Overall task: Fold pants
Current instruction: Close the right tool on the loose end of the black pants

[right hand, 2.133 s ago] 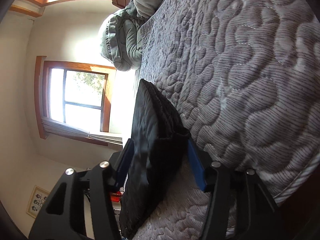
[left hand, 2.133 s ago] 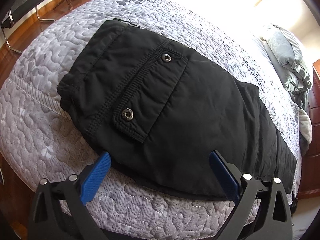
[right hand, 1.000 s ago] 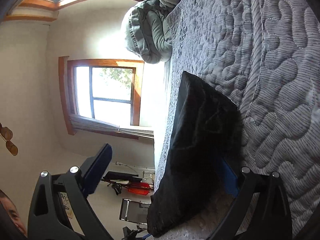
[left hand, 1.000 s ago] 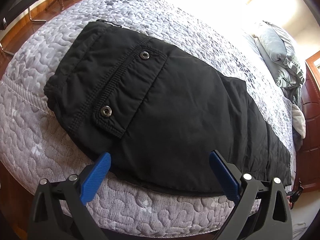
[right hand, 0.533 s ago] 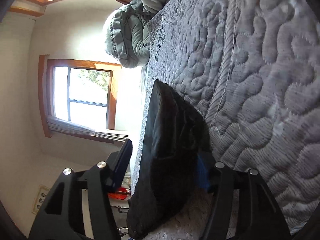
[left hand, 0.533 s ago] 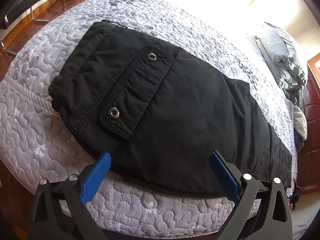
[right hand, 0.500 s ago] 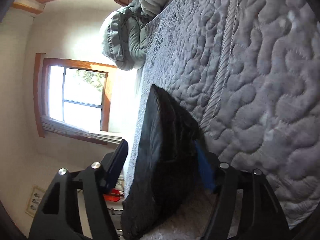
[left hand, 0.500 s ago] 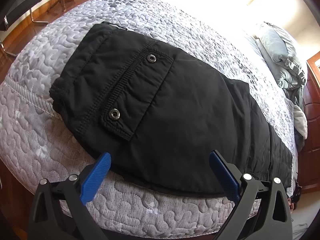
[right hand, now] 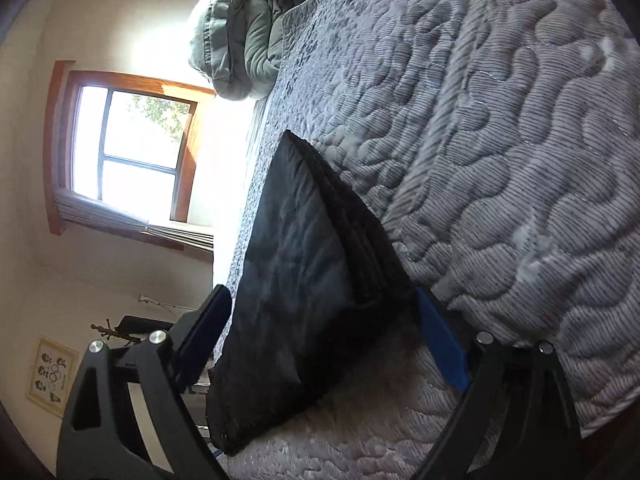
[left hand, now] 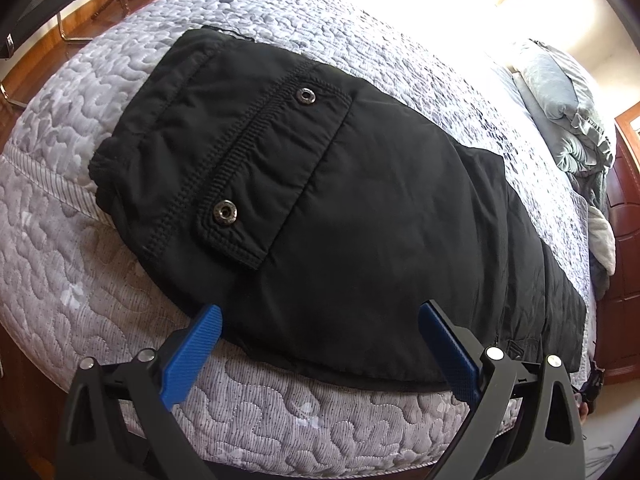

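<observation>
I have the pants (left hand: pixel 340 200) flat on the bed (left hand: pixel 280 420); left tongs (left hand: pixel 320 344) gape empty at six o'clock, right tongs (right hand: pixel 324 332) straddle the hem, wide, ready to lift it.

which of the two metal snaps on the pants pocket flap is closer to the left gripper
The lower snap, at the flap's near corner, is closer to the left gripper; the other snap sits farther up.

right gripper (right hand: pixel 320 332): my jaws spread wider around the pants (right hand: pixel 304 280) cuff than half a second ago | pants: cuff sits higher in frame, lighter-looking
</observation>
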`<action>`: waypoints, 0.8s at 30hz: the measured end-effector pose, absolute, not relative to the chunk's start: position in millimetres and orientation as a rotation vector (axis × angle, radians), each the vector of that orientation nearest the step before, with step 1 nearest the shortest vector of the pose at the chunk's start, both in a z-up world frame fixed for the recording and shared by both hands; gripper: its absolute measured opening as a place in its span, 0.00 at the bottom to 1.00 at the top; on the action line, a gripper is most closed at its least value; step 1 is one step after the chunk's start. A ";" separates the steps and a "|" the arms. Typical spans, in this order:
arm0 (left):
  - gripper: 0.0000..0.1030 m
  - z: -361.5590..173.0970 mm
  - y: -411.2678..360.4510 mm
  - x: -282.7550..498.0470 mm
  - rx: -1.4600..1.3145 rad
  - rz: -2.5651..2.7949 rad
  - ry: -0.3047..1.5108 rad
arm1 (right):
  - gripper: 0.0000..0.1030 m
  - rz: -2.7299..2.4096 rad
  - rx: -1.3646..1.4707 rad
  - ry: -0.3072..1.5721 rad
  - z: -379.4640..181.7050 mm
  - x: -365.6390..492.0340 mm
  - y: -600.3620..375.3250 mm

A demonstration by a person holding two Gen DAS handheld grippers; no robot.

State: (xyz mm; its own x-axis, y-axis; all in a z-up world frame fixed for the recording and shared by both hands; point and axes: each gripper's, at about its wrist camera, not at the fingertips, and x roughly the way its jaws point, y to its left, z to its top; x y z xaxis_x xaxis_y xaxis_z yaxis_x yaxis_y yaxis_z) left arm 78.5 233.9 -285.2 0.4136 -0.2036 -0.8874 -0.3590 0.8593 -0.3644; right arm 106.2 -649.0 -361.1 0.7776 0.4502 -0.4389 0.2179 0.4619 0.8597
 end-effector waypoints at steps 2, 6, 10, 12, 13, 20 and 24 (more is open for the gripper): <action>0.96 -283.9 232.8 77.9 -0.569 0.097 1.152 | 0.89 0.145 1.088 0.696 -361.0 113.7 -645.8; 0.96 -282.6 228.9 79.3 -0.549 0.083 1.150 | 0.75 0.170 1.086 0.666 -359.5 111.3 -642.8; 0.96 -285.7 232.2 80.7 -0.566 0.094 1.149 | 0.48 0.243 1.141 0.658 -366.1 112.4 -638.6; 0.96 -285.8 233.5 80.6 -0.577 0.095 1.144 | 0.32 0.223 1.179 0.661 -374.6 114.3 -641.1; 0.96 -285.2 234.5 79.8 -0.578 0.093 1.141 | 0.28 0.213 1.189 0.657 -375.8 113.8 -643.0; 0.96 -282.2 244.5 79.7 -0.579 0.116 1.123 | 0.15 0.183 1.153 0.634 -362.3 97.4 -639.3; 0.95 -281.0 246.0 78.3 -0.595 0.096 1.111 | 0.15 0.160 1.082 0.636 -337.1 97.1 -629.6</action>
State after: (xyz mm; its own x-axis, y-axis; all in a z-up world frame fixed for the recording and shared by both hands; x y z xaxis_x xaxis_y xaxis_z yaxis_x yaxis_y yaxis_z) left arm 78.3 246.0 -281.0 0.4566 -0.2168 -0.8629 -0.3609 0.8413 -0.4024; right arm 97.1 -629.6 -337.1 0.8120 0.4214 -0.4037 0.1799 0.4773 0.8601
